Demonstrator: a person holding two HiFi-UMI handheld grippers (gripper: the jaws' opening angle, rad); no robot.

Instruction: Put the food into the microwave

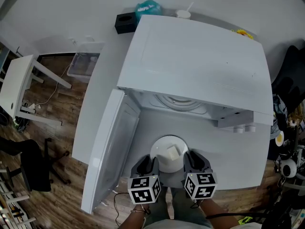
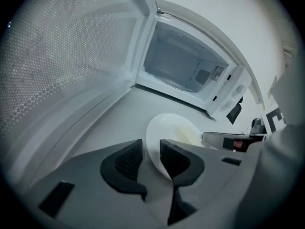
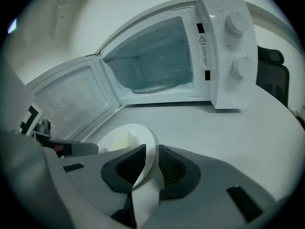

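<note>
A white plate (image 1: 164, 151) with a pale block of food (image 1: 172, 152) is held just in front of the white microwave (image 1: 200, 61), whose door (image 1: 107, 147) stands open to the left. My left gripper (image 1: 151, 166) is shut on the plate's left rim (image 2: 152, 147). My right gripper (image 1: 187, 165) is shut on the plate's right rim (image 3: 150, 151). The microwave cavity (image 3: 152, 66) shows empty, with a glass turntable (image 1: 178, 101) inside. The food (image 3: 125, 140) shows pale yellow in the right gripper view.
The microwave stands on a white table (image 1: 243, 156). Two control knobs (image 3: 236, 23) sit on its right panel. A black box (image 1: 125, 23) and a teal packet (image 1: 147, 7) lie behind it. A white side table (image 1: 16, 85) and a black chair (image 1: 28, 166) stand on the wooden floor at left.
</note>
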